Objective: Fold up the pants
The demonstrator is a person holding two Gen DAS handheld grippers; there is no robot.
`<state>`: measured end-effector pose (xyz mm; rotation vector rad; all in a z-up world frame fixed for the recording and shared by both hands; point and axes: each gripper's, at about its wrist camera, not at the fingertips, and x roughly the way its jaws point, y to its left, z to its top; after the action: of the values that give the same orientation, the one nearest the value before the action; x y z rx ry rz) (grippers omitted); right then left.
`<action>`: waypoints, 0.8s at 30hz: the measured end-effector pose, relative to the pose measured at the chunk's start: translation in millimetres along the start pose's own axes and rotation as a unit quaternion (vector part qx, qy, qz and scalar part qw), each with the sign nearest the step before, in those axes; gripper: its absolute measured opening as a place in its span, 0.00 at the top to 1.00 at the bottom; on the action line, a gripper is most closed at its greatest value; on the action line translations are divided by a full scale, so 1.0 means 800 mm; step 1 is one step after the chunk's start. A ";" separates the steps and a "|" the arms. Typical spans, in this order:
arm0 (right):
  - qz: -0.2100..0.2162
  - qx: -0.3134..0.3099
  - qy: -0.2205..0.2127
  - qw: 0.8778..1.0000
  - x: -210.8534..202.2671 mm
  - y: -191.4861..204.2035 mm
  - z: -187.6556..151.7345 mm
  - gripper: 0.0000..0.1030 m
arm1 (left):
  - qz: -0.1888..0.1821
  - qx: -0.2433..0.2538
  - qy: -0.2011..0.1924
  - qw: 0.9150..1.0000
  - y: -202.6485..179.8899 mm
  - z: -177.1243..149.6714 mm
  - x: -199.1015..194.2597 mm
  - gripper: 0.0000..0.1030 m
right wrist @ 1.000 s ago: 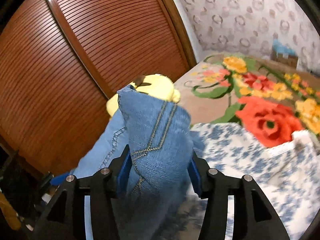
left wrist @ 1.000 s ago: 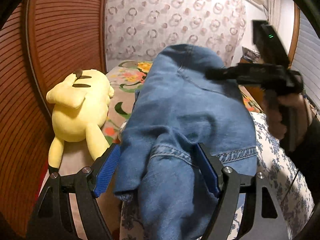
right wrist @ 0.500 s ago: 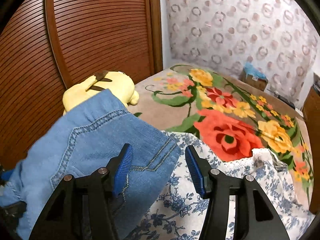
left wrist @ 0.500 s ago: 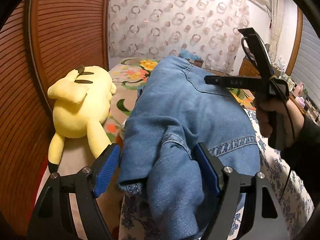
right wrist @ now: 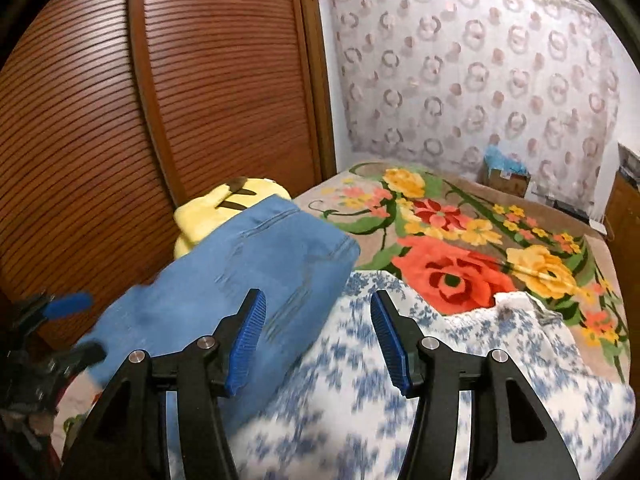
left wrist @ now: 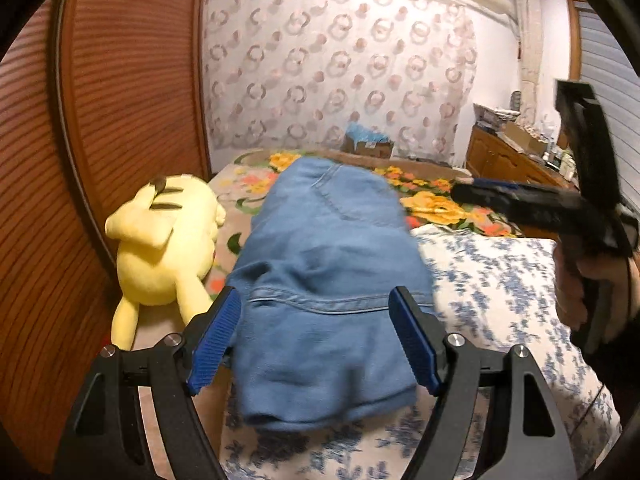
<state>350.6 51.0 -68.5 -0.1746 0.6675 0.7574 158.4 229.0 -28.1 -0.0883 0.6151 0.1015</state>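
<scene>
The blue jeans (left wrist: pixel 328 272) lie folded in a thick stack on the bed, partly on a blue-and-white floral quilt (left wrist: pixel 492 292). My left gripper (left wrist: pixel 316 340) hovers over their near end. It is open: the blue pads stand to either side of the denim and do not press it. My right gripper (right wrist: pixel 318 336) is open with nothing held. The jeans (right wrist: pixel 240 280) lie to its left, partly behind its left finger (right wrist: pixel 244 340). In the left wrist view the right gripper (left wrist: pixel 464 192) is blurred at the right, held by a hand (left wrist: pixel 592 292).
A yellow plush toy (left wrist: pixel 164 248) lies left of the jeans against slatted wooden doors (right wrist: pixel 160 120). A flowered blanket (right wrist: pixel 452 276) covers the far bed. A cardboard box (left wrist: pixel 368 144) and a wooden dresser (left wrist: pixel 512 164) stand at the back wall.
The denim was bunched up between both pairs of fingers; now it lies flat on the bed. Both grippers have drawn back and up, and the right one has swung off to the right.
</scene>
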 end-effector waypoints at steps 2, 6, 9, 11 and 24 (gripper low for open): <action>-0.003 -0.002 -0.010 1.000 -0.034 0.004 -0.016 0.45 | -0.004 0.010 -0.007 1.000 -0.016 0.001 -0.011 0.25; -0.015 0.002 -0.028 0.999 -0.093 0.004 -0.044 0.45 | -0.020 0.026 -0.017 0.999 -0.047 0.000 -0.030 0.25; -0.027 0.007 -0.036 0.999 -0.130 0.005 -0.064 0.45 | -0.032 0.035 -0.023 0.999 -0.067 -0.002 -0.042 0.25; -0.039 0.009 -0.043 0.998 -0.154 0.006 -0.078 0.45 | -0.039 0.043 -0.028 0.998 -0.082 -0.004 -0.051 0.25; -0.094 0.034 -0.068 0.993 -0.269 0.040 -0.145 0.41 | -0.095 0.072 -0.050 0.992 -0.154 -0.019 -0.101 0.03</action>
<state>156.1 -93.9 -23.3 -0.1210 0.5383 0.5587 99.5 99.5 13.0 -0.0025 0.5089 -0.1226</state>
